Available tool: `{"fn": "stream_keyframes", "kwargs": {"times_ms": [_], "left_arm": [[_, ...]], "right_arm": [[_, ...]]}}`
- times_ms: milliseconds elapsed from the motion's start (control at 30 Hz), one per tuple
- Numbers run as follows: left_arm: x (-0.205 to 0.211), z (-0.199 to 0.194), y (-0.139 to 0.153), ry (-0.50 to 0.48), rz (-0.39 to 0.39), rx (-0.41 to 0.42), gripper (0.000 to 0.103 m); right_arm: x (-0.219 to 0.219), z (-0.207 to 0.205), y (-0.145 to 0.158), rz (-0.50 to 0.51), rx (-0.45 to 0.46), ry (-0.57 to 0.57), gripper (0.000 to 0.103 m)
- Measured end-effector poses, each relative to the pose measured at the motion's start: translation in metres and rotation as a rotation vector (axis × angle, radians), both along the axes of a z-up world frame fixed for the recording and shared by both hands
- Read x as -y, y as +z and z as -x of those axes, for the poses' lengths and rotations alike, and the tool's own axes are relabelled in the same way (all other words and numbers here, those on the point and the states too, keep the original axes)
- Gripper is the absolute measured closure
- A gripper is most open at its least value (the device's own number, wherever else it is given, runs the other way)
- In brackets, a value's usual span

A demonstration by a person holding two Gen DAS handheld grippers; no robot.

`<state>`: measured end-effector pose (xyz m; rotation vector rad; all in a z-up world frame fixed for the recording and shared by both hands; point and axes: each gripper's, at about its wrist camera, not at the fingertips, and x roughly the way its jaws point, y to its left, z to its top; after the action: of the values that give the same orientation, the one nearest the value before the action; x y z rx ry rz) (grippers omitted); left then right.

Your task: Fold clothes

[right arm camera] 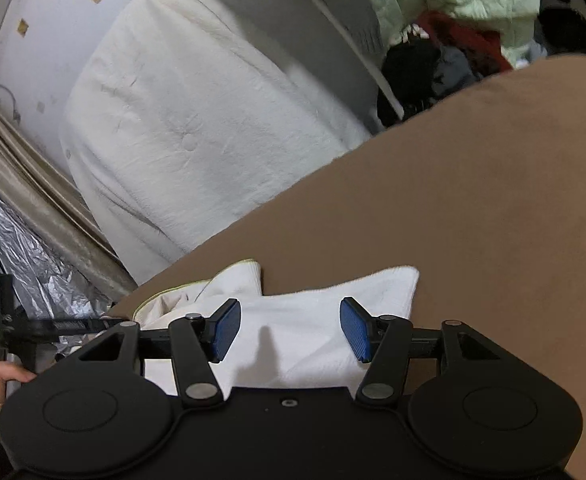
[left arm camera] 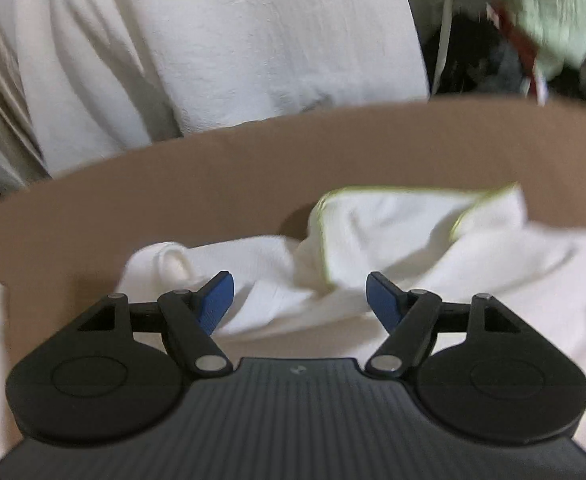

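Your left tool (left arm camera: 300, 300) stands open over the white cloth (left arm camera: 393, 248) and holds nothing. The cloth lies crumpled on the brown desk (left arm camera: 213, 184), near its edge. Your right tool (right arm camera: 290, 330) is open too, with the cloth under its blue pads (right arm camera: 355, 330), not gripped.
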<state>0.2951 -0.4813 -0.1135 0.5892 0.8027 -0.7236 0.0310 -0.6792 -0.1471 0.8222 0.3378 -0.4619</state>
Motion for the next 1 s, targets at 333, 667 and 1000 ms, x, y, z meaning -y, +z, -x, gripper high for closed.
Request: {"fn": "stream_keyframes", "kwargs": {"times_ms": [333,667,1000], "left_arm": [[-0.063,0.088,0.021,-0.146,0.120,0.171,0.100],[-0.048,0.074,0.085,-0.221,0.380,0.337,0.100],[0.009,-0.009,0.056,-0.091,0.132,0.284,0.064]], "right_arm": [[0.000,0.018,0.004,0.026,-0.101,0.003,0.042],[0.014,0.014,-0.008,-0.022,-0.161,-0.128,0.042],[0.018,0.012,-0.020,-0.058,-0.189,-0.130,0.042]]}}
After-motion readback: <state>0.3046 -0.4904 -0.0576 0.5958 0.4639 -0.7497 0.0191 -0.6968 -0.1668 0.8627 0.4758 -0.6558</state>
